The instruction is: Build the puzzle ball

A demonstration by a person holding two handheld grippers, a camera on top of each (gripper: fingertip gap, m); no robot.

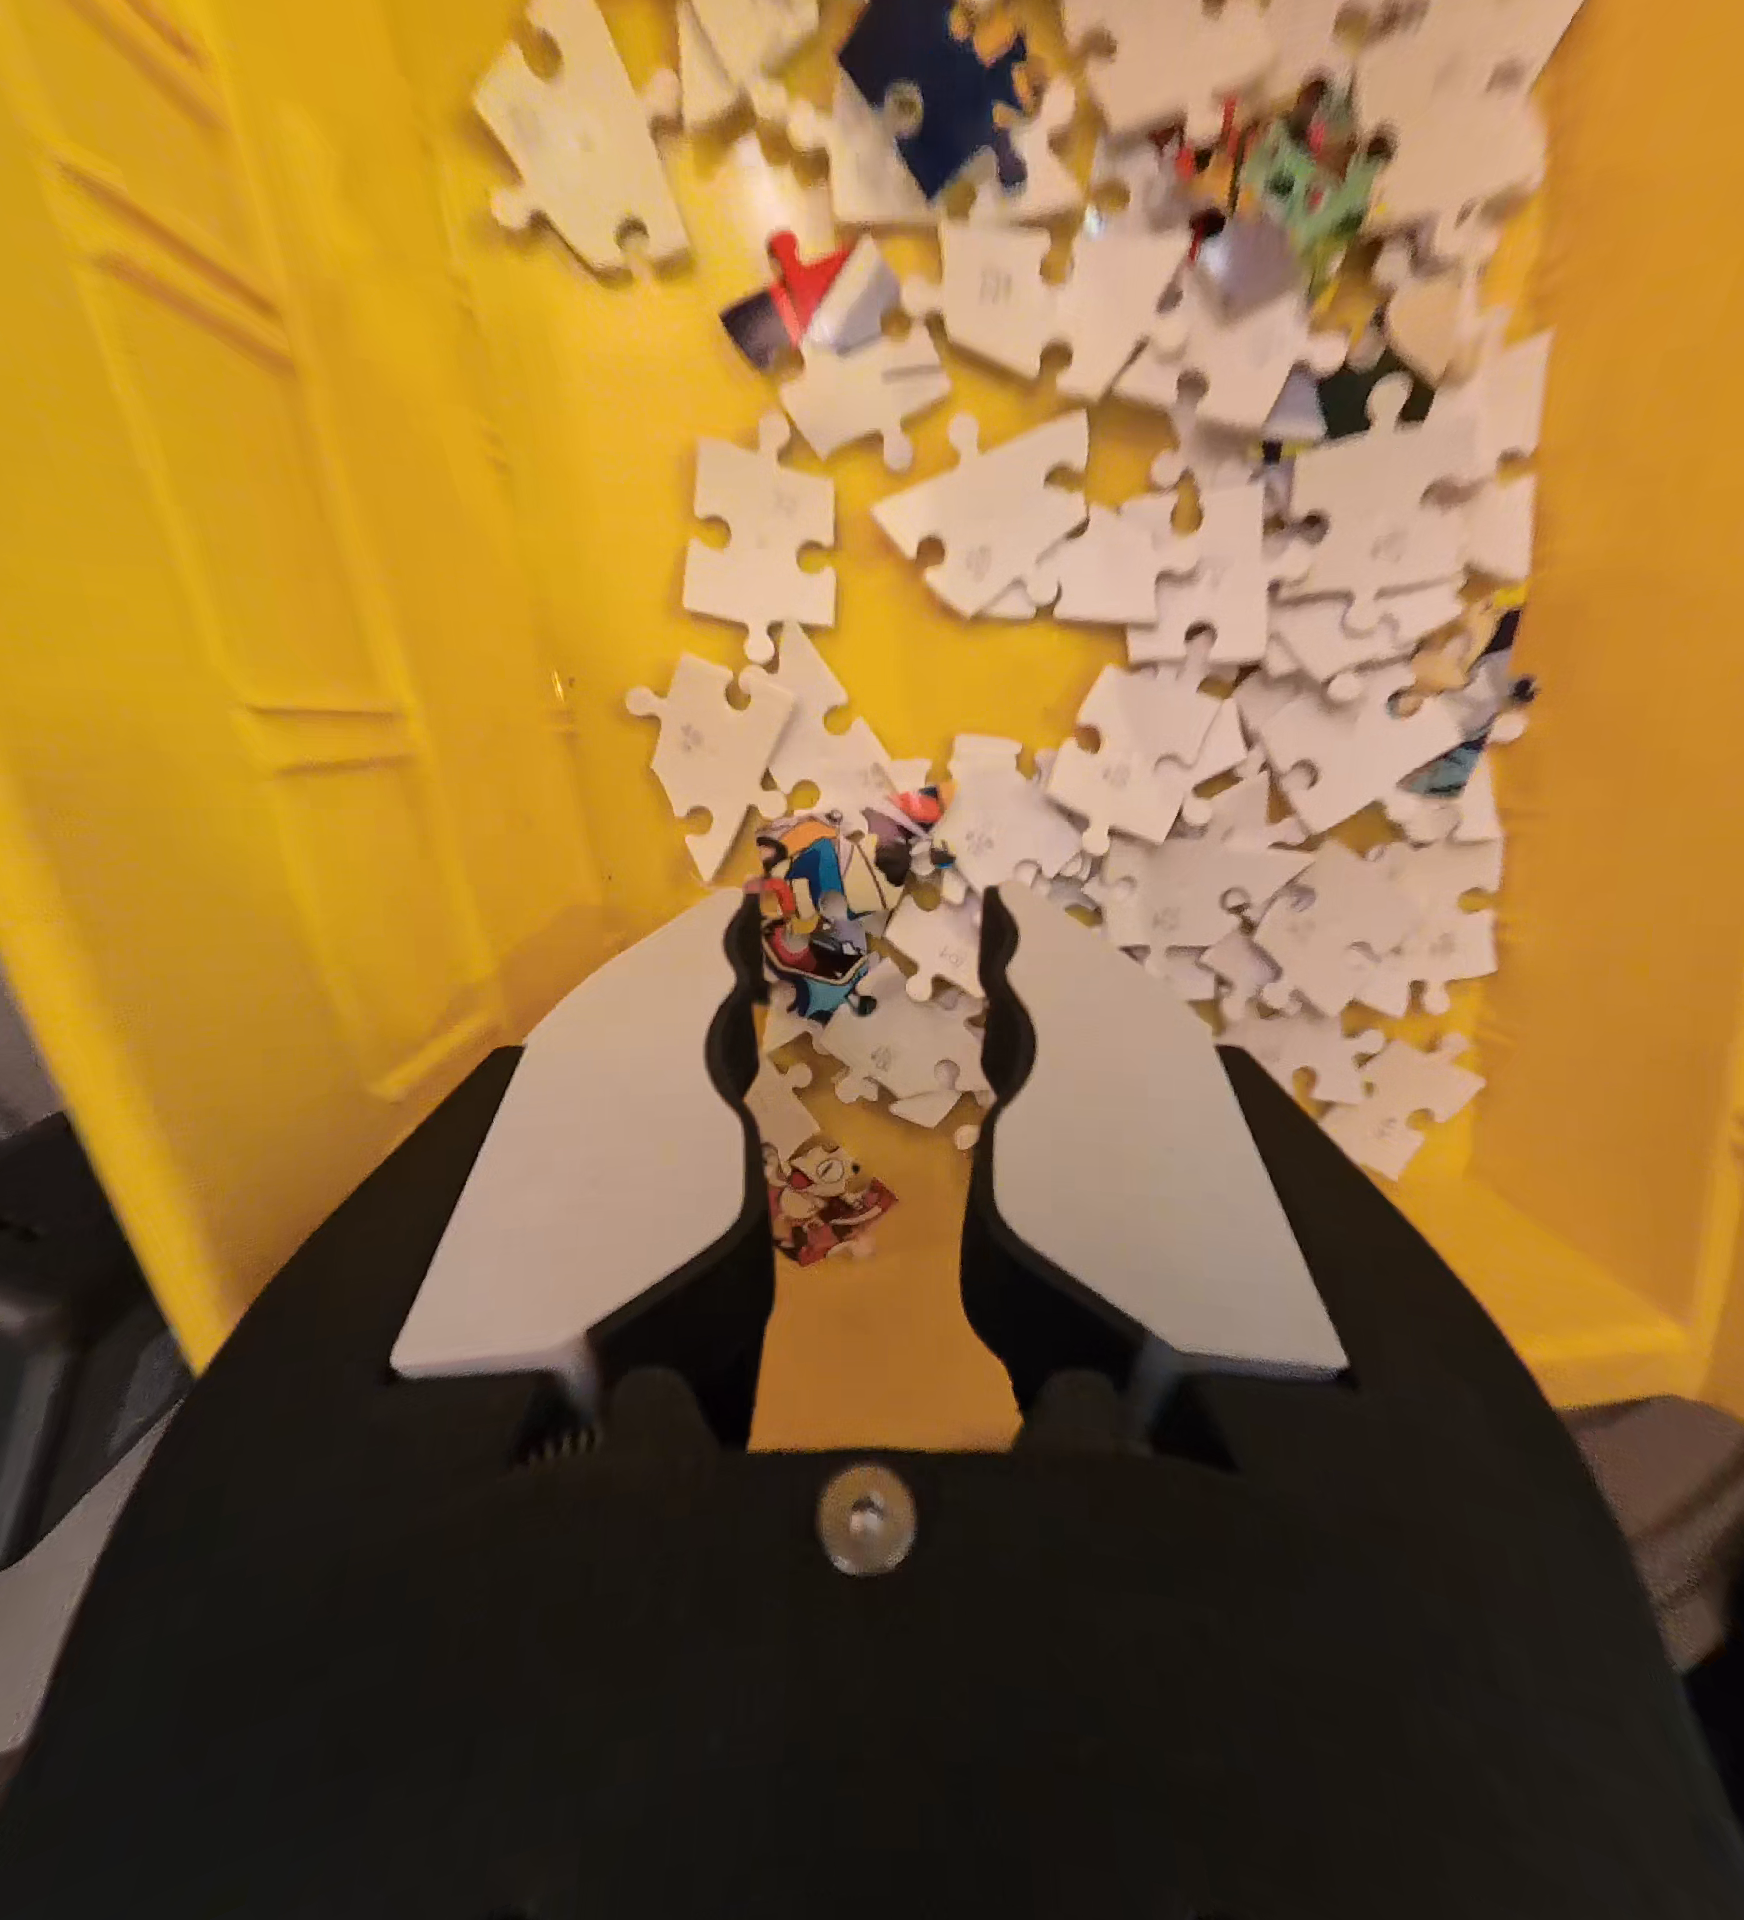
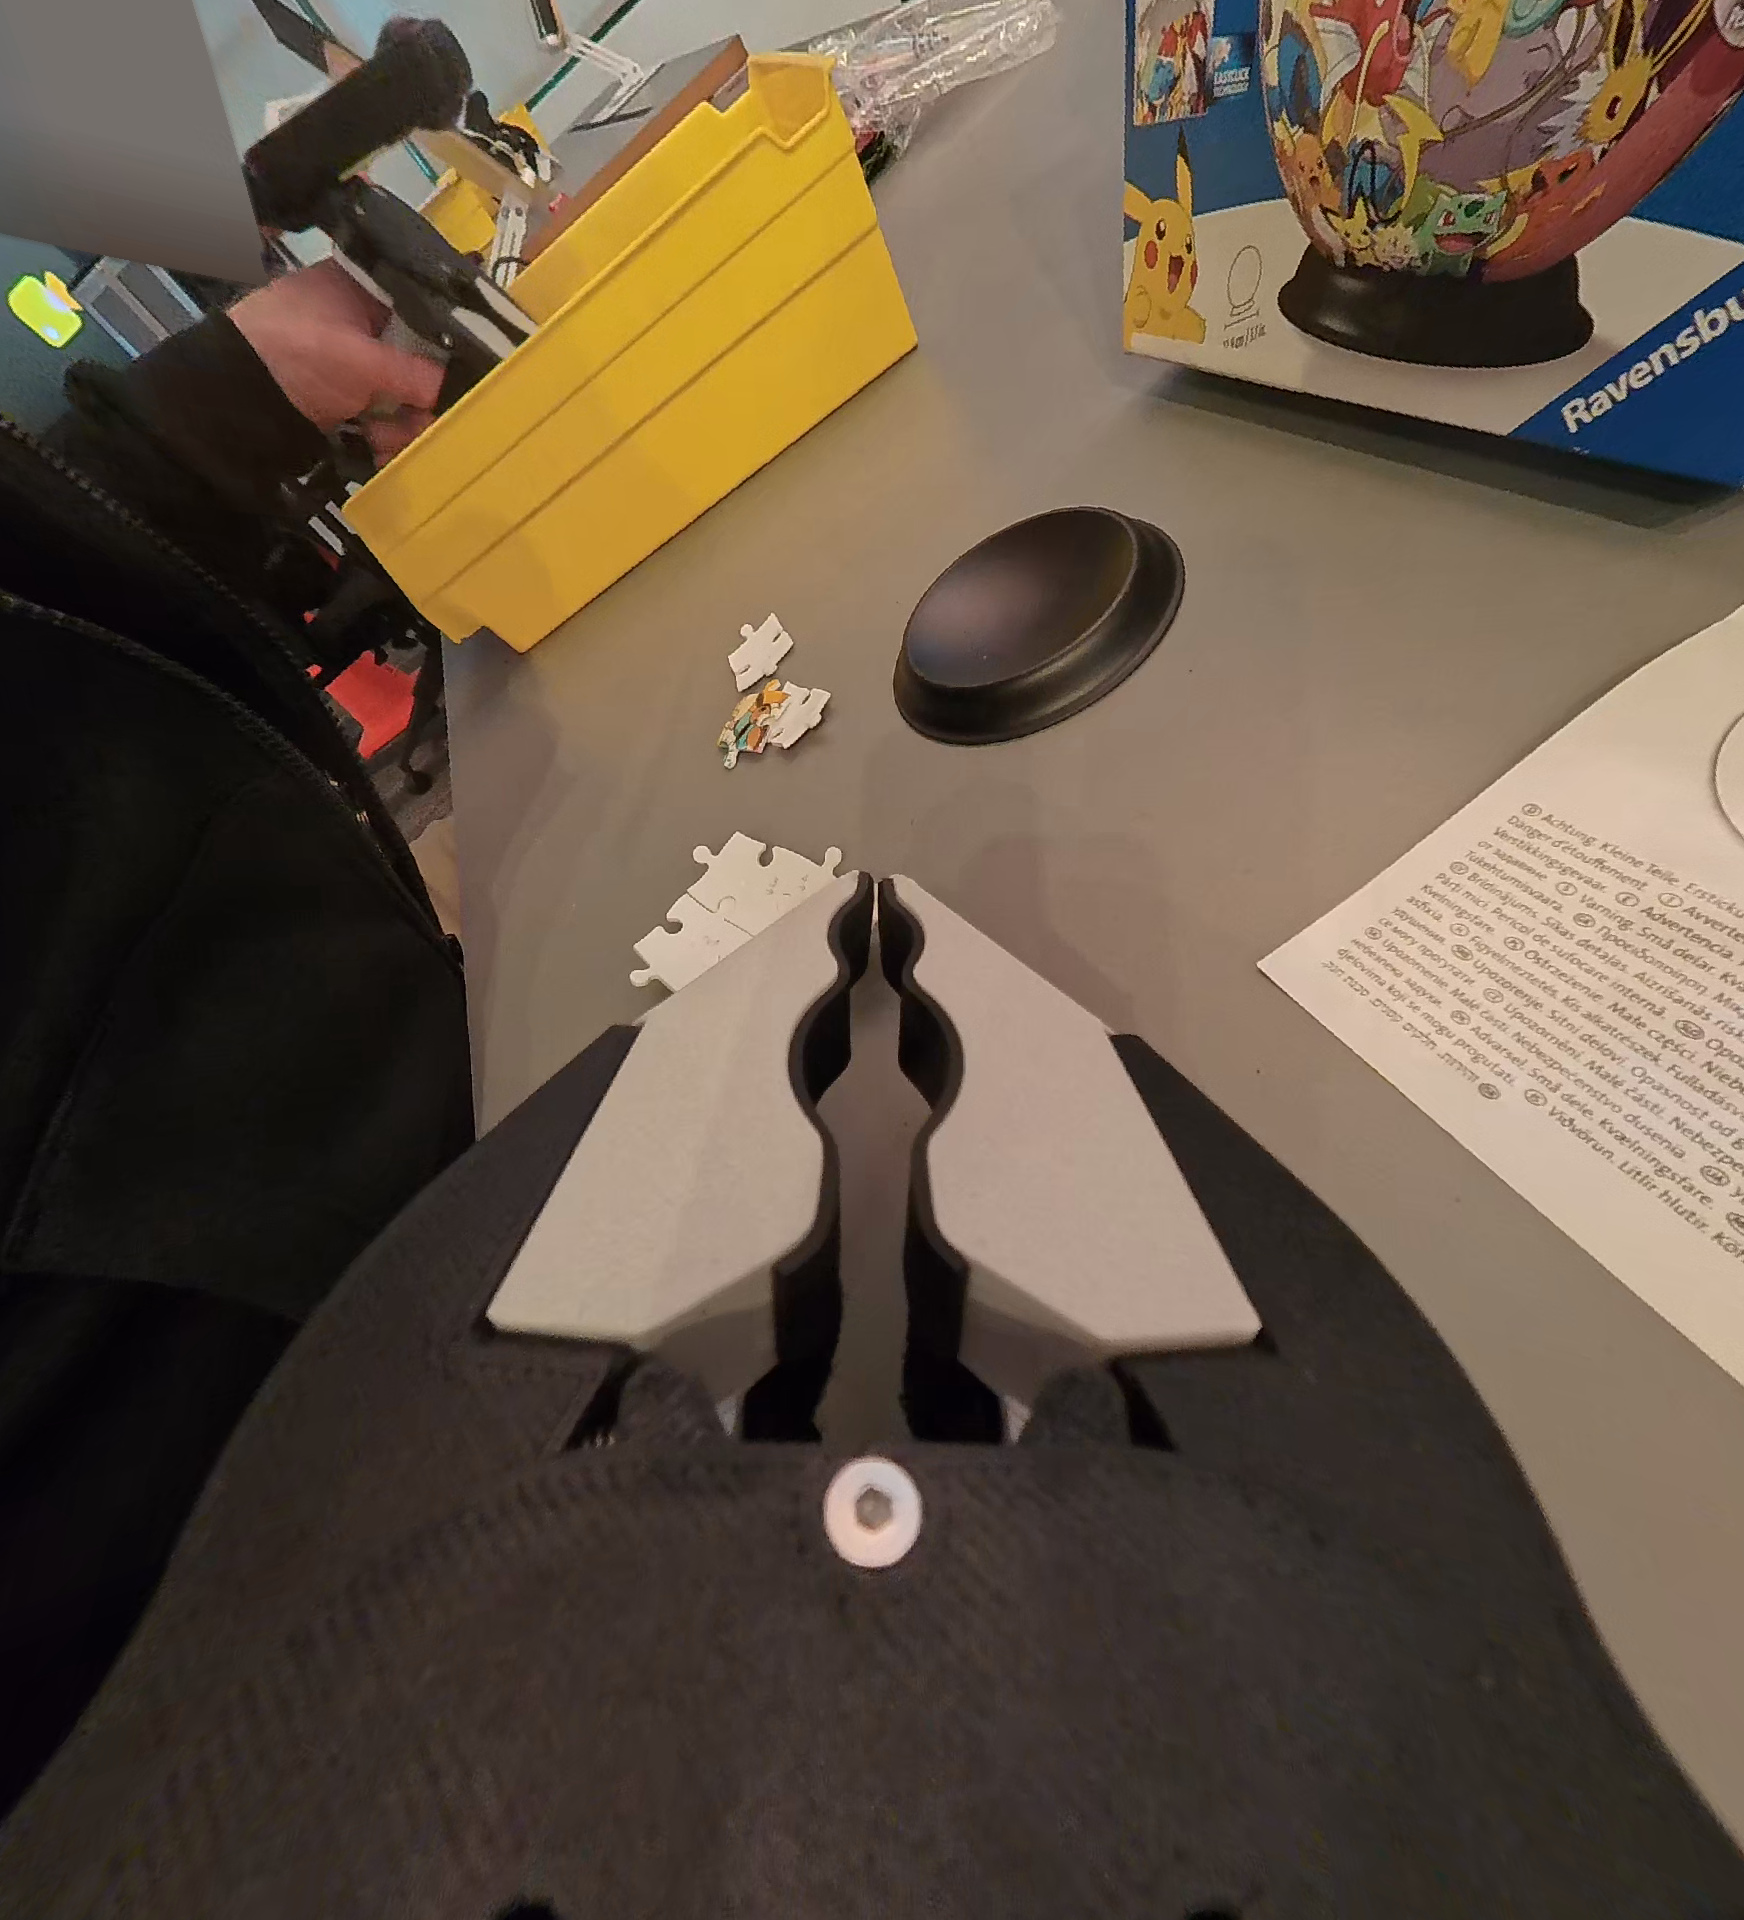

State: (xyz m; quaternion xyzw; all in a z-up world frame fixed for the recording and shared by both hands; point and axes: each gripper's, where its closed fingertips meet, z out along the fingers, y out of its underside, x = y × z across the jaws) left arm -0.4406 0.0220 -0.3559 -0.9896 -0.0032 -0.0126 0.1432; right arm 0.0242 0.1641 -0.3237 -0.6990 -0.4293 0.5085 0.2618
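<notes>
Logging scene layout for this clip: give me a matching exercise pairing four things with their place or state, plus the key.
Things:
1. left gripper
2. right gripper
3. black stand
4. yellow bin

Places or states:
A. empty on the grey table, beside a few loose pieces
B. shut, empty, above the table by joined white pieces
C. open, over a colourful piece
D. holds the heap of loose puzzle pieces

Pairs: 1-C, 2-B, 3-A, 4-D

Warm indoor light, motion blur, fisheye edges
</notes>
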